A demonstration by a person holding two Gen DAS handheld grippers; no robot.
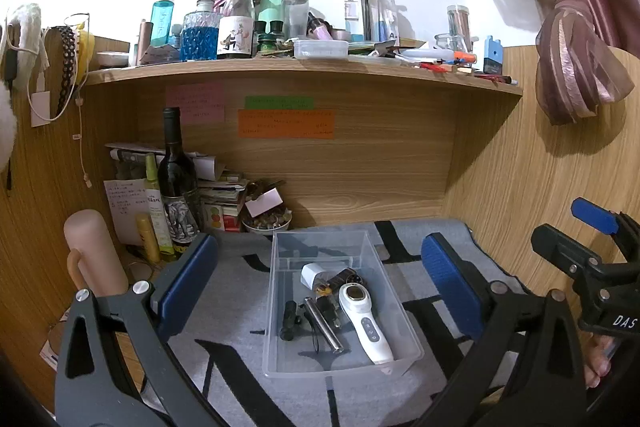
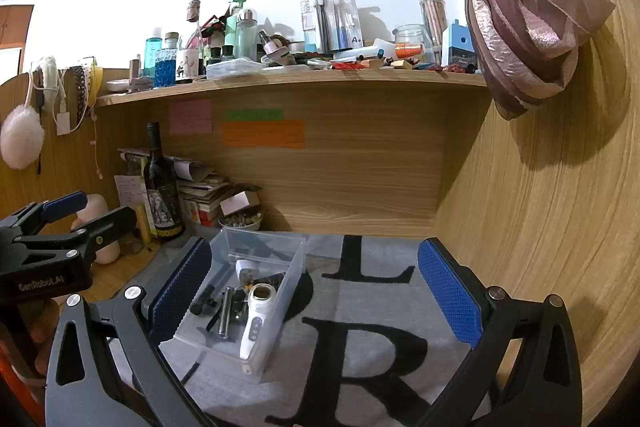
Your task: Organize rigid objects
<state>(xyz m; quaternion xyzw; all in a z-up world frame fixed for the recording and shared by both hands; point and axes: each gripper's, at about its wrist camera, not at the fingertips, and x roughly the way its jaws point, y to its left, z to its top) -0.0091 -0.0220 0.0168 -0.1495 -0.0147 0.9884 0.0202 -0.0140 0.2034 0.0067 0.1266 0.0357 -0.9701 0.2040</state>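
Blue-padded left gripper (image 1: 316,279) and right gripper (image 2: 316,291) are both hanging wide open, holding nothing. Clear bin (image 1: 280,307) is sitting mid-surface with the white handheld device (image 1: 366,323) and metal cylinder (image 1: 322,325) inside. Clipping its light wall would slide it toward the wine bottle (image 1: 178,183).

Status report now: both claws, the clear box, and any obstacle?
Left claw open, empty. Right claw open, empty. Clear box on grey mat, white handheld device and small items inside. Nothing blocking the box.
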